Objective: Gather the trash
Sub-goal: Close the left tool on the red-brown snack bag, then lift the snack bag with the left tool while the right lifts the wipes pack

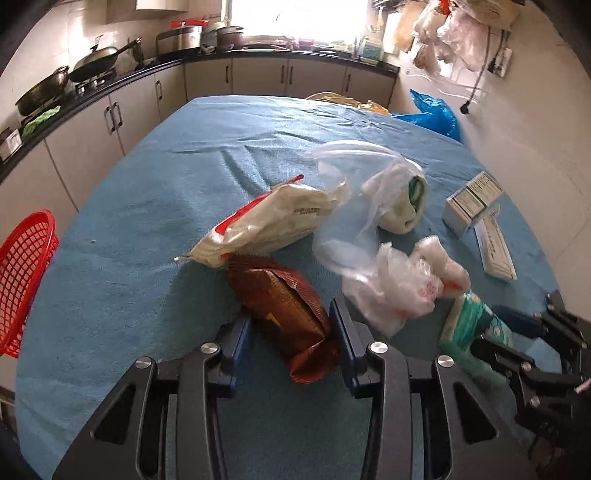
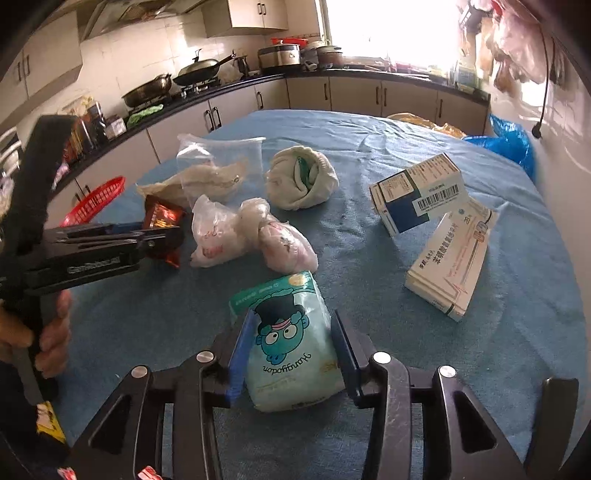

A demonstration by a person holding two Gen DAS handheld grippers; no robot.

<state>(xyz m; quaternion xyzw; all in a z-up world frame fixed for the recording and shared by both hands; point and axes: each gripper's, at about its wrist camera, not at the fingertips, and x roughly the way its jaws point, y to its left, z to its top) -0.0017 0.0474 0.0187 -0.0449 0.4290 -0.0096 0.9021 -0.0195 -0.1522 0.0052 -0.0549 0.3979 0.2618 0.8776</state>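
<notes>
Trash litters the blue-clothed worktop (image 1: pixel 155 206): your left claw (image 1: pixel 290 325) straddles the brown snack wrapper (image 1: pixel 284 306), your right claw (image 2: pixel 291 332) flanks the mint tissue pack (image 2: pixel 291 343), neither visibly clamped.

I see a blue cloth (image 1: pixel 147 221) spread over the table, creased toward 12 o'clock. At 10 o'clock a black countertop (image 1: pixel 122 79) carries two dark woks (image 1: pixel 98 62) on a stove, with a steel pot (image 1: pixel 181 38) further along near the bright window (image 1: pixel 299 18). Pale cabinets (image 1: pixel 92 129) run beneath. At 1 o'clock plastic bags (image 1: pixel 443 29) hang on the wall.
</notes>
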